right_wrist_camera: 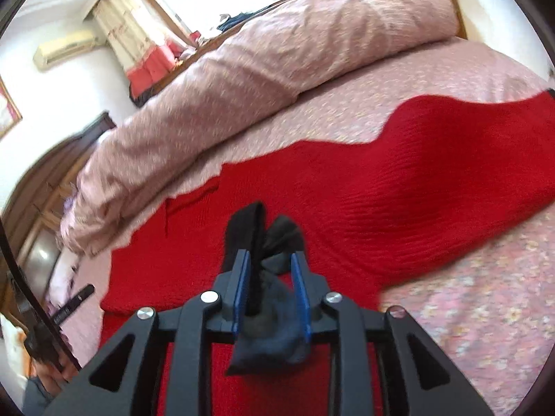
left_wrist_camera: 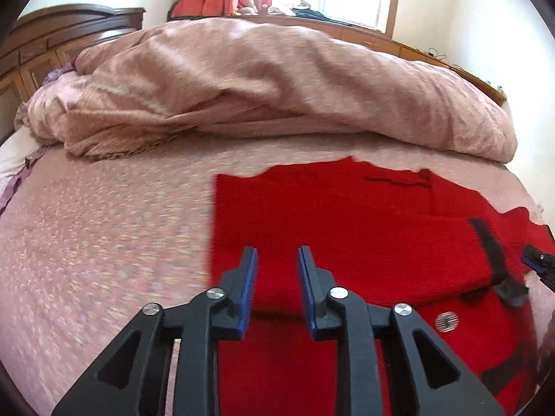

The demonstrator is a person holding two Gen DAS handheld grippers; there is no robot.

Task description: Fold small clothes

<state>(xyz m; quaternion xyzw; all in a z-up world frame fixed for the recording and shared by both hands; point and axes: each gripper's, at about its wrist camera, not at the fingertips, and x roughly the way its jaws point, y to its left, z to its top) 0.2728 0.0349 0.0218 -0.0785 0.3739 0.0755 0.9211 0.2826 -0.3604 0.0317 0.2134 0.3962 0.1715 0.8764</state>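
On the pink bedspread [left_wrist_camera: 104, 242] lies the red knitted garment [left_wrist_camera: 347, 215], spread flat with one fold laid across its near part and a black strap [left_wrist_camera: 485, 242] over that fold. My left gripper [left_wrist_camera: 277, 260] hangs above the garment's left portion, jaws parted with nothing between them. My right gripper [right_wrist_camera: 269, 260] has a dark cloth piece [right_wrist_camera: 267, 339] bunched between its blue pads [right_wrist_camera: 242, 277]; the pads seem to stand just off it, though blur makes me unsure. Behind the garment, a rumpled pink duvet [left_wrist_camera: 277, 86] runs across the bed.
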